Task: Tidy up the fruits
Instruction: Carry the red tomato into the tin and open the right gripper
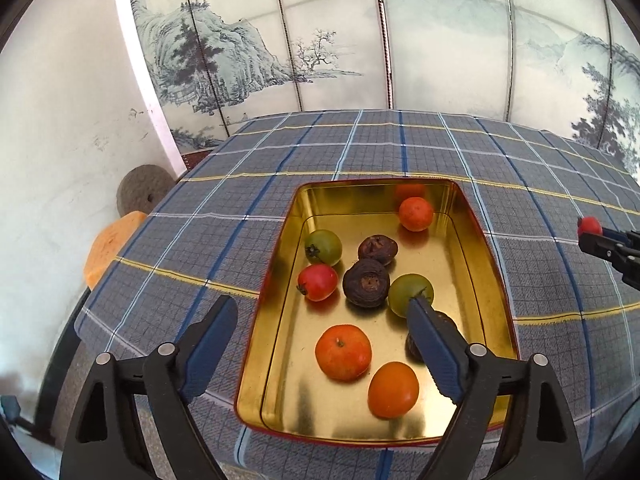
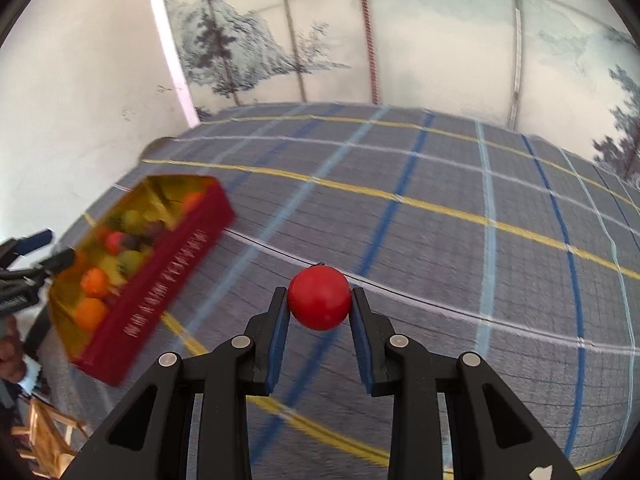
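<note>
A gold tin tray [image 1: 294, 216] with red outer walls sits on the plaid tablecloth. It holds several fruits: orange ones [image 1: 343, 352], green ones [image 1: 323, 246], a red one [image 1: 317, 287] and dark brown ones [image 1: 366, 288]. My left gripper [image 1: 320, 312] is open and empty, its left finger outside the tray's left wall and its right finger over the tray. My right gripper [image 2: 319, 304] is shut on a red fruit [image 2: 319, 298] and holds it above the cloth, to the right of the tray [image 2: 168, 276]. It also shows in the left wrist view [image 1: 590, 229].
The plaid tablecloth [image 1: 400, 148] covers the table, with a painted screen behind it. A round grey stone [image 1: 140, 190] and an orange cushion [image 1: 108, 248] lie off the table's left edge. A wooden chair [image 2: 44, 428] stands at lower left.
</note>
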Available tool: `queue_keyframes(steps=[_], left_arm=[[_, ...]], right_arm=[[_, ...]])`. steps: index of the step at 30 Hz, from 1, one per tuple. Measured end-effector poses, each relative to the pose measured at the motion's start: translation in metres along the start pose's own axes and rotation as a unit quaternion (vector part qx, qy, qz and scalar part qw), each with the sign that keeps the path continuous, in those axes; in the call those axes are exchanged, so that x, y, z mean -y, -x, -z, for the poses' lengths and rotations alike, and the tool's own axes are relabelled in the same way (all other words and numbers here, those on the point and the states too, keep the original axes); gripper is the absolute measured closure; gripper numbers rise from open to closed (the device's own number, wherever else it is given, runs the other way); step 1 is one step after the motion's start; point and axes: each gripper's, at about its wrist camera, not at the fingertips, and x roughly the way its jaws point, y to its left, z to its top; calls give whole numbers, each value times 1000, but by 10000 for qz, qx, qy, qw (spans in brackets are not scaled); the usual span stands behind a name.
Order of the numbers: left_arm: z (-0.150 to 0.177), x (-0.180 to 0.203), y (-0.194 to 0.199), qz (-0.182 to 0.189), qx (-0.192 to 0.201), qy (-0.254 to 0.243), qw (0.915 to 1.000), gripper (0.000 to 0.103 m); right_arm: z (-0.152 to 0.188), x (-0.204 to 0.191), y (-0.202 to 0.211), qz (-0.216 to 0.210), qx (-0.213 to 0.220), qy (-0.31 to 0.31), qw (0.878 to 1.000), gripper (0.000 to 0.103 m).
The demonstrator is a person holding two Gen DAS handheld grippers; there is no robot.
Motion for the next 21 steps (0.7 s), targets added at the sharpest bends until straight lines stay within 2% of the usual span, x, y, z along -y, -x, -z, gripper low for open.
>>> queue_keyframes(steps=[5, 11, 21], left_arm=[[3, -6, 8, -41, 101, 41, 9999, 15], [4, -16, 15, 6, 163, 165, 9997, 15], [11, -42, 24, -196, 258, 397, 9987, 15]], right_arm=[[-14, -48, 10, -579, 144, 248, 9979, 75], [-26, -104, 4, -1101, 95, 627, 9919, 75], [-30, -149, -28, -1335, -173, 822, 9875, 74]])
